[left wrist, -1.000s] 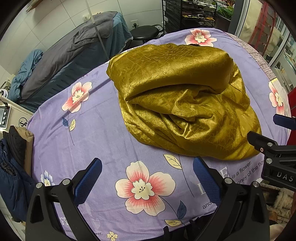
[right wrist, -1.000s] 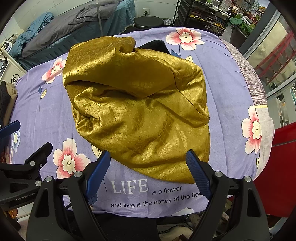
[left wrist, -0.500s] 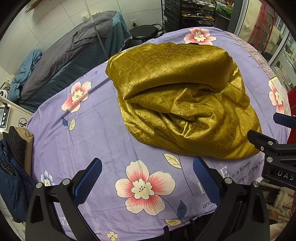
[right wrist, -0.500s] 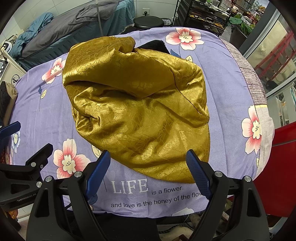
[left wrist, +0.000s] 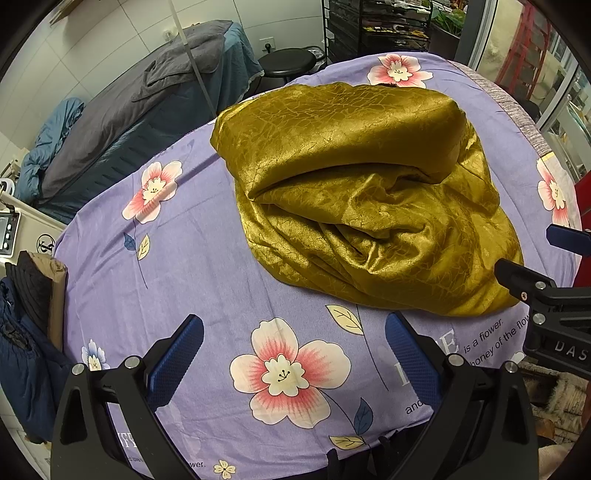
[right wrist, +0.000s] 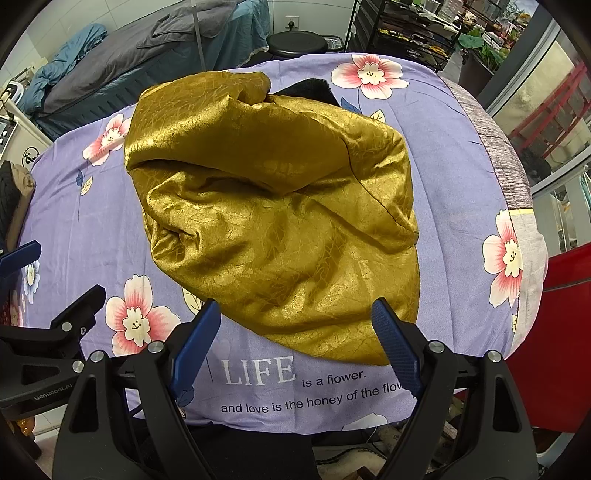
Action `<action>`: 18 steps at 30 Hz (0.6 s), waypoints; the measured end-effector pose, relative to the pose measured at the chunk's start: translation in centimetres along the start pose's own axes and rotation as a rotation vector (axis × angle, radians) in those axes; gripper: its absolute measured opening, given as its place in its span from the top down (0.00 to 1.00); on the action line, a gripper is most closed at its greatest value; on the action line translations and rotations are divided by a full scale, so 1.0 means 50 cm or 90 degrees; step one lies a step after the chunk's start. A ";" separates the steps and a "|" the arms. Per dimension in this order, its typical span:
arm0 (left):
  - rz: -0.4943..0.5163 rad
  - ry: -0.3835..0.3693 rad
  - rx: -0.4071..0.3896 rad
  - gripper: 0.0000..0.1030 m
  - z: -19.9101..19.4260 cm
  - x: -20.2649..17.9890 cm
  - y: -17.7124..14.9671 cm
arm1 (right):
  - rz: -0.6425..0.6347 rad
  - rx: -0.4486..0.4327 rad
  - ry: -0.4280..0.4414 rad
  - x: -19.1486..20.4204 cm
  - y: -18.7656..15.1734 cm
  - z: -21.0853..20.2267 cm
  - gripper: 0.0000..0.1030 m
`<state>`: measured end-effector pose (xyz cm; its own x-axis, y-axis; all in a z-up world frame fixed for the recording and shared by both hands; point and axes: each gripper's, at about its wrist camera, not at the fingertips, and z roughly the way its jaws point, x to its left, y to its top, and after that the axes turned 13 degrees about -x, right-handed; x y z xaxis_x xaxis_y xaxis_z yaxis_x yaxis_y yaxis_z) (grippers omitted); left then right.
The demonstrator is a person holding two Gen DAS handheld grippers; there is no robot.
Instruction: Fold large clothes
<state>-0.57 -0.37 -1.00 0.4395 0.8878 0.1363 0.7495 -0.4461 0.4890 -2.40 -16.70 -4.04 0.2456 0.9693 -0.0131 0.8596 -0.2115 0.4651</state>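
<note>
A shiny mustard-gold garment lies bunched in a loose, roughly folded heap on a purple flowered sheet. A black furry part peeks out at its far edge. My left gripper hovers open above the sheet, short of the garment's near left edge, with nothing between its blue pads. My right gripper is open too, its jaws spread over the garment's near hem without touching it. Each gripper shows at the side of the other's view.
A bed with grey and teal bedding stands beyond the table, with a black round stool and a dark wire rack behind. Dark clothes hang at the left edge. A red object sits at the right.
</note>
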 end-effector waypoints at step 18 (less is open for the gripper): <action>0.001 -0.006 0.014 0.06 0.009 0.004 0.004 | -0.002 0.005 0.003 0.002 -0.001 0.005 0.19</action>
<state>-0.13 -0.35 -1.26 0.4451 0.8862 0.1289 0.7596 -0.4498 0.4697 -2.31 -16.64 -4.27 0.2412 0.9704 -0.0097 0.8635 -0.2100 0.4586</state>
